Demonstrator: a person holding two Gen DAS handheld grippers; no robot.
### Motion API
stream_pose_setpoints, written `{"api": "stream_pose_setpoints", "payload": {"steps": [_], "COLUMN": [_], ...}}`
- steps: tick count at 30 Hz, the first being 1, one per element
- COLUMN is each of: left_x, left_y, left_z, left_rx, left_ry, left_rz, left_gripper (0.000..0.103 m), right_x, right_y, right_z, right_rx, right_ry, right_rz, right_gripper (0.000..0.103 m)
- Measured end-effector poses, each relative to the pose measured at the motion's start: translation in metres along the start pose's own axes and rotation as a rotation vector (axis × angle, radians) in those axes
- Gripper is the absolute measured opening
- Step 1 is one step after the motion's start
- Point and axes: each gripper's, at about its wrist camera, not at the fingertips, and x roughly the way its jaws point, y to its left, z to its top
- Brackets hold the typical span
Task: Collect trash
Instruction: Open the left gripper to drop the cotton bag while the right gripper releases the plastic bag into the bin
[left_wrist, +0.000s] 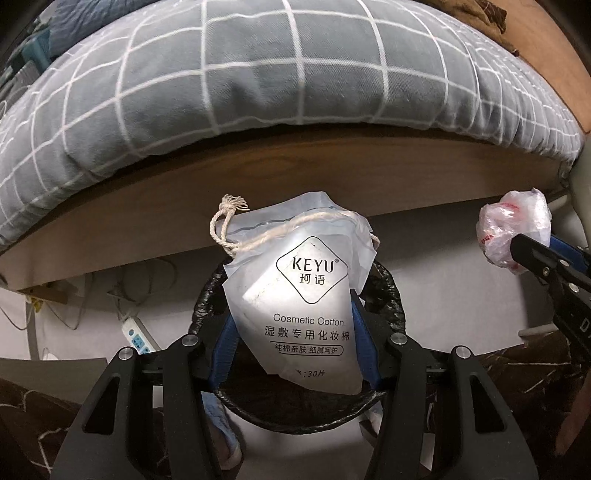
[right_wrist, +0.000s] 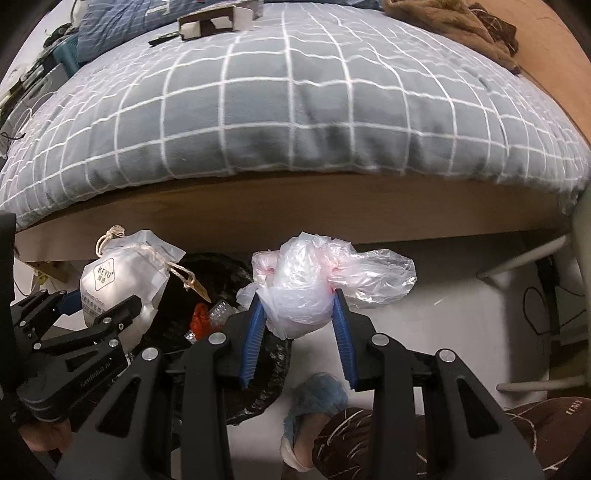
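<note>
Grey quilt with a white grid pattern covers a bed whose brown wooden side board runs across both views, above a pale floor. Below the board stands a round bin lined with a black plastic bag, its opening facing up; in the right wrist view a red scrap and some clear crumpled plastic lie inside it.

The left gripper grips a frosted white drawstring pouch printed "KEYU Cosmetic Cotton" between its blue ribbed pads, the jaws held partly apart by the pouch's width. The pouch hangs directly over the bin's opening, its cream cotton cord looped at the top.

The right gripper pinches a knotted ball of clear and pinkish thin plastic bag, its fingers drawn in narrow around the bundle. That bundle sits just beside the bin's right rim, loose film flaring out to the right.

A white power strip with cables lies on the floor under the bed at the left. A fluffy blue slipper and a dark brown patterned trouser leg show at the bottom of the right view.
</note>
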Motion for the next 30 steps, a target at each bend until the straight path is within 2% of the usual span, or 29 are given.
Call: {"api": "stream_pose_setpoints", "payload": {"steps": [4, 8, 15, 30], "left_x": [0.002, 0.003, -0.005, -0.031], "left_y": [0.001, 0.004, 0.029, 0.107], "left_z": [-0.001, -0.006, -0.008, -0.025], "left_rx": [0.009, 0.003, -0.020, -0.129], "left_ry": [-0.002, -0.015, -0.043, -0.049], "left_rz": [0.011, 0.022, 0.065, 0.136], "left_gripper": [0.058, 0.076, 0.095, 0.097], "right_x": [0.002, 0.007, 0.014, 0.015], "right_y": [0.000, 0.011, 0.034, 0.121], "right_z": [-0.003, -0.002, 0.002, 0.010], "right_rx": [-0.004, -0.033, -0.069, -0.157], "right_ry": [0.012, 0.018, 0.033, 0.059], "right_rz": [0.004, 0.016, 0.046, 0.125], "right_gripper": [0.035, 0.035, 0.035, 0.035]}}
